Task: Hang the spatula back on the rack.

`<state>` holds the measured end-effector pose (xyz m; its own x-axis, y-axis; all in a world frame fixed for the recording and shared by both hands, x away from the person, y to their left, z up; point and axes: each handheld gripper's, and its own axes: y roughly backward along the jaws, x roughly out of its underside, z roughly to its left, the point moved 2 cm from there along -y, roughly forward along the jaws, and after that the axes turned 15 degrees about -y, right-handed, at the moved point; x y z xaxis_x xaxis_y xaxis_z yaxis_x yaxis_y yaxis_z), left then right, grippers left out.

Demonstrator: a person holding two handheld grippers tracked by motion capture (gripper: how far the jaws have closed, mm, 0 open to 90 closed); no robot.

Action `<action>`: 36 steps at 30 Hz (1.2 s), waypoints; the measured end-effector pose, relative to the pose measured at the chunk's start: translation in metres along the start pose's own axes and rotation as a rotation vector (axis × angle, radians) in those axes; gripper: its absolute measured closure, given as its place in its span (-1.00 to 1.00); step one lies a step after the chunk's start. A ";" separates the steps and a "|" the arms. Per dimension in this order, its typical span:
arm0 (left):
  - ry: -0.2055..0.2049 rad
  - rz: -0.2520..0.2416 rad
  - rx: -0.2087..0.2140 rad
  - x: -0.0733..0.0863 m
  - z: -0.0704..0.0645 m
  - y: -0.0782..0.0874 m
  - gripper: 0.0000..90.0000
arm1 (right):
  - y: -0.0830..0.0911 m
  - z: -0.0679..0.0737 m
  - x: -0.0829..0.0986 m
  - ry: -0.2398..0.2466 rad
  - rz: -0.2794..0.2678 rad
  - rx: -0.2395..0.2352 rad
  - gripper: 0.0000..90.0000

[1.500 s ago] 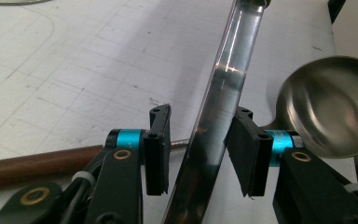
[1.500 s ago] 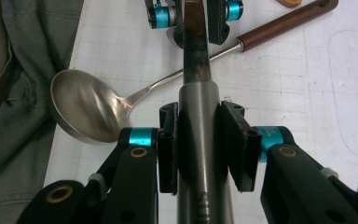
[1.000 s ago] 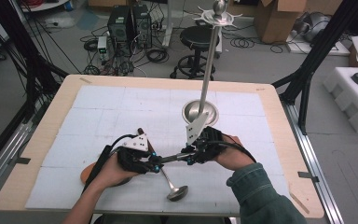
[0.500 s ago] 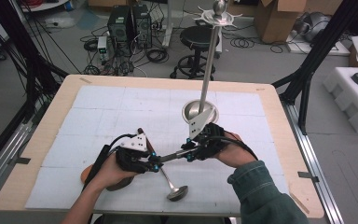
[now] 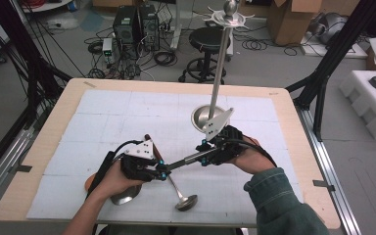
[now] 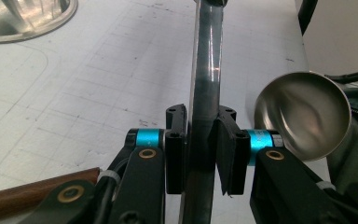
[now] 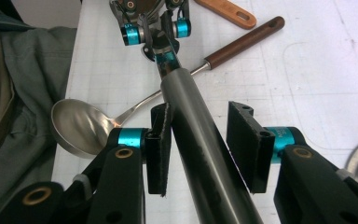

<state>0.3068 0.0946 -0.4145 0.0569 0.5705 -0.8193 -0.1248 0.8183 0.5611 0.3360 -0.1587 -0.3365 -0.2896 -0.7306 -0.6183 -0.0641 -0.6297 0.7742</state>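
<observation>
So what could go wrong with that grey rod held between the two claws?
Only the left claw clamps the grey rod, near its end; the right claw stands open around it, so the rod could sag or slip. The ladle lies just below and might get knocked.

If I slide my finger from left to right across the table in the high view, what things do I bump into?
Left gripper → small ladle lying on the mat → dark rod held between the two grippers → right gripper → the person's green sleeve.
</observation>
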 end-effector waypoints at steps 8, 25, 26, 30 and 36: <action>-0.003 0.002 0.000 0.001 0.001 0.002 0.70 | 0.008 -0.004 0.000 -0.030 -0.050 0.024 0.24; 0.001 -0.009 -0.006 0.000 0.000 0.004 0.73 | 0.021 -0.012 0.008 -0.100 -0.126 0.062 0.06; 0.003 -0.009 -0.007 0.000 0.000 0.005 0.73 | 0.022 -0.012 0.009 -0.104 -0.131 0.062 0.05; 0.007 -0.021 -0.009 -0.001 0.000 0.007 0.74 | 0.025 -0.014 0.011 -0.118 -0.151 0.074 -0.03; 0.011 -0.028 -0.016 -0.001 0.001 0.009 0.74 | 0.033 -0.016 0.017 -0.153 -0.189 0.089 -0.12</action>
<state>0.3068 0.1017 -0.4082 0.0497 0.5467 -0.8359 -0.1392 0.8325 0.5362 0.3442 -0.1961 -0.3234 -0.4048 -0.5500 -0.7305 -0.2124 -0.7204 0.6602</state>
